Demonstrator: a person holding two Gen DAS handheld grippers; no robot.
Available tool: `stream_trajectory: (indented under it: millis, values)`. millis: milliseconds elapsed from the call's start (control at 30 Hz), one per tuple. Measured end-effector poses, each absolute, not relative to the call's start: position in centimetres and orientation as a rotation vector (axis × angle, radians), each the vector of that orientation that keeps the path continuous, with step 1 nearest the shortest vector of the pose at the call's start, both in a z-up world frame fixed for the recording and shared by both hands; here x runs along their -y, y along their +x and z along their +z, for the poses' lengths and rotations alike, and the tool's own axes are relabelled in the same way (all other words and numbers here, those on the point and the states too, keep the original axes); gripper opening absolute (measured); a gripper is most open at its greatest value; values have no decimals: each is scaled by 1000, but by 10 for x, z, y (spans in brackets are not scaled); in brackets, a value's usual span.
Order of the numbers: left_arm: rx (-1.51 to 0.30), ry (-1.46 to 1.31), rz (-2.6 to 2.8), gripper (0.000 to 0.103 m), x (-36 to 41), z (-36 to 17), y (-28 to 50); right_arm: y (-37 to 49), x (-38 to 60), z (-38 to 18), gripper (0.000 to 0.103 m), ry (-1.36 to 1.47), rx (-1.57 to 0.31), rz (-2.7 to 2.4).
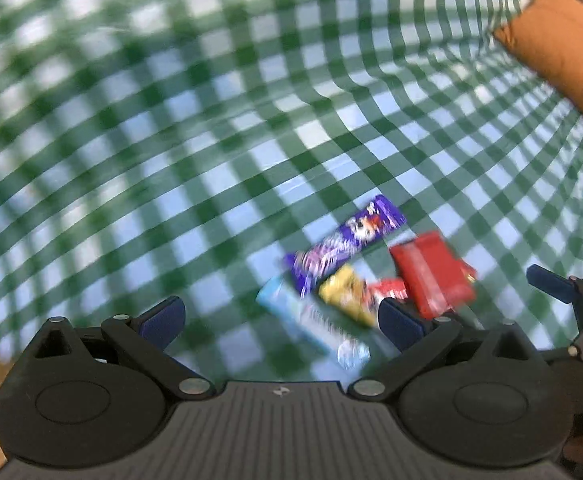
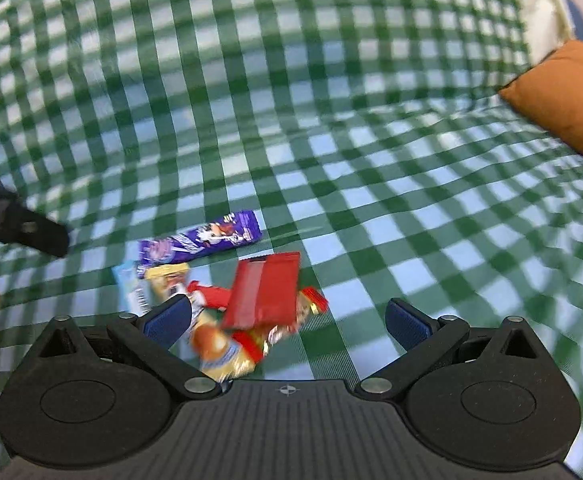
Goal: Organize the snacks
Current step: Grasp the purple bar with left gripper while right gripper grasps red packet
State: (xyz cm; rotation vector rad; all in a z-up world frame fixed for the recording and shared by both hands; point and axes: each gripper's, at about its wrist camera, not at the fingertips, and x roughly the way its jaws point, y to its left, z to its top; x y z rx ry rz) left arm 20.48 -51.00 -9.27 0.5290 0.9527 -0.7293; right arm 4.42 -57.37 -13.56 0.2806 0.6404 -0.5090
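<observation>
Clearly little had been sorted: the snacks lay in one loose heap on the checked cloth (image 2: pixel 331 80), the red packet (image 2: pixel 263 292) overlapping a yellow wrapper (image 2: pixel 219 354), the purple bar (image 2: pixel 201 242) just beyond. Right gripper (image 2: pixel 287 318) hovered with jaws spread and empty over the heap; left gripper (image 1: pixel 279 320) likewise spread, the heap ahead of its right jaw.

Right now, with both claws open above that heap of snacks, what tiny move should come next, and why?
Probably lower the right gripper onto the red packet: it lies on top of the pile, between the open jaws. The left gripper holds nothing.
</observation>
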Motion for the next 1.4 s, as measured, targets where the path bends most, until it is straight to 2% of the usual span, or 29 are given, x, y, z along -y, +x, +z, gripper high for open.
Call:
stream_trajectory:
  millis: [200, 333, 367, 400, 433, 467, 500, 700, 900, 1400]
  values:
    - [-1008, 583, -760, 103, 569, -152, 235, 92, 594, -175, 103, 220, -717, -466]
    - [-1030, 643, -758, 103, 588, -175, 246, 98, 592, -187, 103, 90, -691, -456]
    - [-1017, 622, -755, 97, 588, -175, 248, 97, 592, -187, 103, 86, -680, -448]
    - [-1018, 599, -762, 76, 587, -174, 250, 96, 593, -187, 102, 89, -681, -441]
    - [-1046, 547, -791, 62, 584, -171, 252, 94, 593, -186, 89, 85, -676, -433]
    - [-1067, 506, -796, 28, 580, -167, 253, 92, 593, -185, 64, 78, -657, -422]
    - [-1067, 505, -784, 17, 578, -165, 252, 90, 591, -182, 53, 73, -649, -413]
    - [-1048, 481, -752, 16, 544, -143, 240, 72, 580, -164, 53, 132, -628, -408]
    - [-1024, 379, -764, 16, 494, -89, 214, 24, 556, -122, 54, 151, -530, -435]
    - [-876, 252, -761, 16, 295, 43, 41, -125, 433, -28, 54, 270, -450, -425]
